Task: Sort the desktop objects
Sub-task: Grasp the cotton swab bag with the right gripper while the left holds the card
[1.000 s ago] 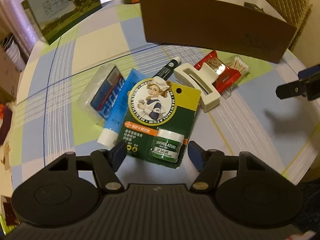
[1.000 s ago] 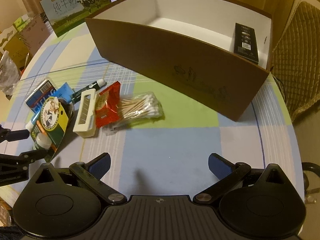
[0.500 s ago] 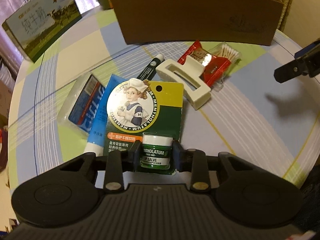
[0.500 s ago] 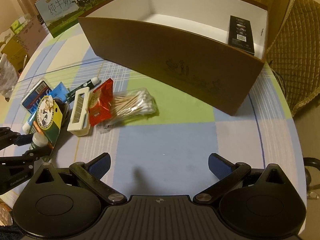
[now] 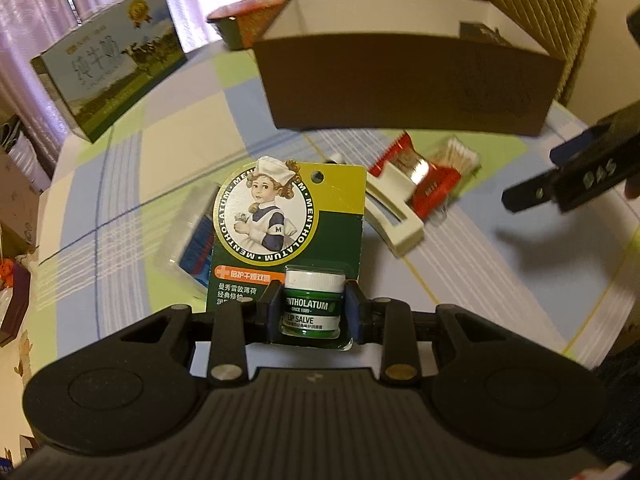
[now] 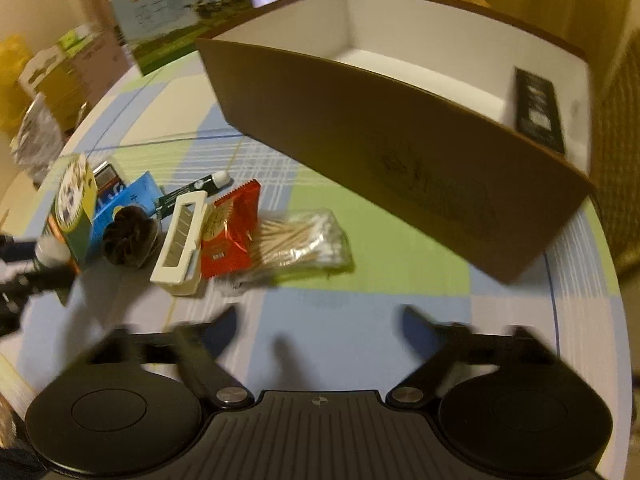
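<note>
Green-and-yellow lip salve card [image 5: 288,236] is now clear of the worktop [image 5: 480,280], tilted up toward the camera; a second ago it lay flat on the blue tube [image 6: 120,204] with the left gripper [image 5: 312,312] standing open around its lower edge. That gripper is now clamped narrow on the little jar blistered to the card, one pad on each side. With the card up, a dark pleated round thing [image 6: 128,236], kind unclear, shows just beside the tube. The right gripper [image 6: 316,320] was at its widest a second ago; its jaws are closing, nothing between them, only bare cloth below.

Writing: "MENTHOLATUM" around the nurse medallion, "MENTHOLATUM", "SINCE 1889" and "LIP SALVE" on the jar, Chinese lines on the card. The green milk carton [image 5: 108,68], beyond the card and to its left, carries large Chinese characters, too blurred here to read. The brown box [image 6: 400,152] has a faint dark mark on its front wall, unreadable.

Beyond the card, toward the box: a cream clip [image 6: 182,236], a red foil packet [image 6: 232,236] touching it, and a clear bag of cotton swabs [image 6: 304,240] against the packet. A black carton [image 6: 538,112] leans inside the box at its right end.

Worktop is round, under a cloth checked in pale blue, green and cream. Pale curtains behind the carton; a quilted chair back [image 5: 532,4] behind the box.
</note>
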`<action>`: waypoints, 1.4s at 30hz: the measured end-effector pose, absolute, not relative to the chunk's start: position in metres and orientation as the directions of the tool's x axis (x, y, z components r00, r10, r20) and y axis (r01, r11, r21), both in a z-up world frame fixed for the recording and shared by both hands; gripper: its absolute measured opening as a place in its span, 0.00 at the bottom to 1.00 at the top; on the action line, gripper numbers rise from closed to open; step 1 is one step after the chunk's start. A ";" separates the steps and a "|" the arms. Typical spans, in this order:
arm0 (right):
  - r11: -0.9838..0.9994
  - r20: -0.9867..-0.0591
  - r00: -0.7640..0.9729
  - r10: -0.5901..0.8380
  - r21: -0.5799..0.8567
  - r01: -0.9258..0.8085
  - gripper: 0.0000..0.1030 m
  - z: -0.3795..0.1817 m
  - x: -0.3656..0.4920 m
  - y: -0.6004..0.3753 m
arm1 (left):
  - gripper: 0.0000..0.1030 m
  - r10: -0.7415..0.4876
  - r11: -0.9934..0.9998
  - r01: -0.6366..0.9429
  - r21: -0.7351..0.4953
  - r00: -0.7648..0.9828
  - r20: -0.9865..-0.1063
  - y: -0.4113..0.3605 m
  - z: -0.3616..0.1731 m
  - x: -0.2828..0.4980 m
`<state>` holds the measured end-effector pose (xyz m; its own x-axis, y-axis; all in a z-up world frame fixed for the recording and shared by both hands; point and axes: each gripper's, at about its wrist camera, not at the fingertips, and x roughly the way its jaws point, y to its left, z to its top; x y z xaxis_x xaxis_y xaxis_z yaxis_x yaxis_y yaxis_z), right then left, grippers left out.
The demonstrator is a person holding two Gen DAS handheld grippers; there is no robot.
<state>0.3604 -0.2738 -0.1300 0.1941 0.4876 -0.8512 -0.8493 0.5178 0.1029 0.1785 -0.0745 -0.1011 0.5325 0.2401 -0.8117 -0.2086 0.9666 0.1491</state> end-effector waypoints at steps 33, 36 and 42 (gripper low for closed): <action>0.009 -0.846 0.044 0.532 -0.047 -0.999 0.83 -0.142 0.356 -0.238 | 0.27 0.240 0.943 -0.326 0.070 0.519 -0.820 -0.040 -0.089 0.185; -0.057 -0.854 0.019 0.521 -0.058 -0.997 0.77 -0.154 0.354 -0.232 | 0.27 0.238 0.940 -0.336 0.061 0.514 -0.824 -0.038 -0.090 0.183; -0.052 -0.882 -0.027 0.471 0.003 -0.999 0.31 -0.164 0.354 -0.234 | 0.27 0.249 0.930 -0.364 0.059 0.502 -0.829 -0.034 -0.090 0.177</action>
